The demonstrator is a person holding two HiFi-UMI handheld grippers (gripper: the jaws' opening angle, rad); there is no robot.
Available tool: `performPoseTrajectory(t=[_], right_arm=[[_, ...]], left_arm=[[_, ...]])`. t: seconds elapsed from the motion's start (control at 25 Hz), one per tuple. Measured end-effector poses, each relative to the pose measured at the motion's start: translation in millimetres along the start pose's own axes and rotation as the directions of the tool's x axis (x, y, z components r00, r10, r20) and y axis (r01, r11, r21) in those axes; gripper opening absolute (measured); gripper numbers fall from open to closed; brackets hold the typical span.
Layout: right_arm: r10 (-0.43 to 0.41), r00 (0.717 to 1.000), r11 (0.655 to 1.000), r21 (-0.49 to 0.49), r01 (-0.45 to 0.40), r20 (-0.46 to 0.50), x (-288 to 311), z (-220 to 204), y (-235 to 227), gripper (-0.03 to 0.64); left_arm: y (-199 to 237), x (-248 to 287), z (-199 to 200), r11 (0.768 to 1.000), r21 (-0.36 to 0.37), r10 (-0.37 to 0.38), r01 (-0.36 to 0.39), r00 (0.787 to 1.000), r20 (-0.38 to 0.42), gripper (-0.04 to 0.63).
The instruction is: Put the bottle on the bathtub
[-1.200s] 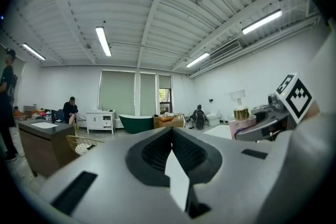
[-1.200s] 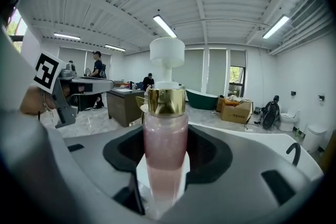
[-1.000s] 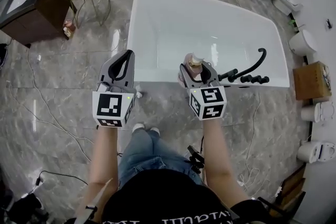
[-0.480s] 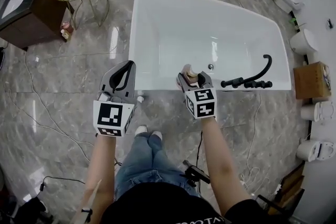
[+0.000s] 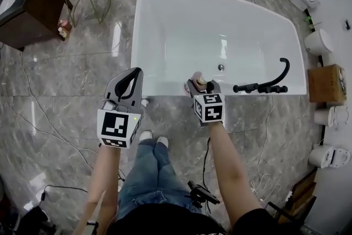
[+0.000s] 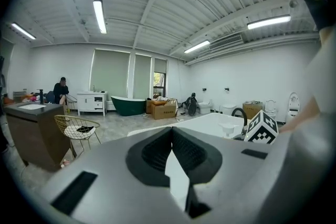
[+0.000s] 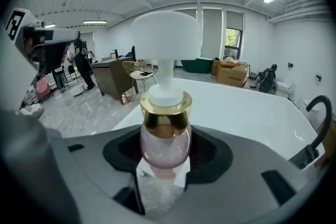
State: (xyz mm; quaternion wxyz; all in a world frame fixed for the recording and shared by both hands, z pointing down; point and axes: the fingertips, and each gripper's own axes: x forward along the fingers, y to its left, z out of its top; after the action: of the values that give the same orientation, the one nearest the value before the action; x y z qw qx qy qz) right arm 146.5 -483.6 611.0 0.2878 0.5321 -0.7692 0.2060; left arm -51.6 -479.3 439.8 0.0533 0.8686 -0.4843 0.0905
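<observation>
At the bathtub rim (image 5: 165, 92), your right gripper (image 5: 201, 84) grasps the upright pump bottle (image 7: 165, 139); left gripper (image 5: 130, 75) clenched, empty.

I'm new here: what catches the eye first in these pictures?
A big white bathtub fills the middle of the head view, a curved black faucet on its near rim. The right tongs grip a pink, gold-collared pump bottle by that rim; the left tongs are shut, empty.
</observation>
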Motion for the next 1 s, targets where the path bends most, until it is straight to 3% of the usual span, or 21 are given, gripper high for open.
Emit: performPoseTrajectory(t=[0.4,0.68,1.0], right_arm=[[-0.048,0.997,0.998,0.032,0.050,-0.061,27.5,-42.6,-14.4,0.225],[-0.048,0.999,0.998,0.030,0.047,0.010,27.4,-48.3,-14.6,0.227],[-0.063,0.998,0.995,0.081,0.063,-0.001,26.4,-48.8,-17.5,0.234]], left_arm=[[-1.6,5.7,-21.6,1.000,0.005,-0.004,0.004,1.000,-0.024,0.011],[-9.4,-1.2,-29.7,1.000,0.005,-0.003,0.004,1.000,-0.029,0.011],[-19.7,-8.5,-29.0,1.000,-0.001,-0.001,0.001,0.999,-0.039,0.011]])
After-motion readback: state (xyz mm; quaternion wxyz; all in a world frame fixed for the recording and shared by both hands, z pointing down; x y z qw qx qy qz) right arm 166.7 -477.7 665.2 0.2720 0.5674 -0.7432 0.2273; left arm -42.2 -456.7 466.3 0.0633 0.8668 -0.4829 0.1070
